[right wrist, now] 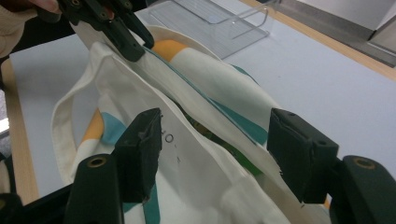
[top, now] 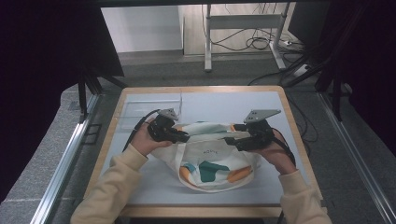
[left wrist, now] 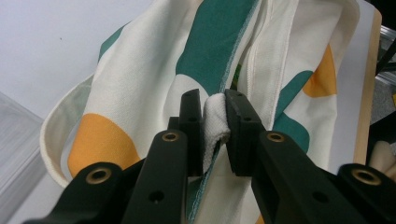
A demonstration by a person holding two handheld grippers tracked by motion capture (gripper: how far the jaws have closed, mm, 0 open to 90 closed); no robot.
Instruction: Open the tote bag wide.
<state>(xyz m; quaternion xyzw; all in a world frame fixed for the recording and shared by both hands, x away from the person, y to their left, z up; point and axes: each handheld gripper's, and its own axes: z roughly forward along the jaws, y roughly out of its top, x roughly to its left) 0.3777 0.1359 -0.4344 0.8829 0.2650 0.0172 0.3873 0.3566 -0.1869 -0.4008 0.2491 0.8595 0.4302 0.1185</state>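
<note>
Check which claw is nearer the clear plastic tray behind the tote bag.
Left. The left claw grips the tote bag rim just below the clear plastic tray; the right claw stands open at the bag's opposite end.

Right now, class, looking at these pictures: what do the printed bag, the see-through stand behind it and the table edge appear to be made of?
The tote bag looks like matte woven cotton canvas: it creases softly, shows stitched seams and bunches between the left gripper jaws. The clear stand seems to be glossy acrylic or similar plastic, transparent with bright bent edges. The table rim looks like pale wood or wood laminate around a smooth grey-blue top.
</note>
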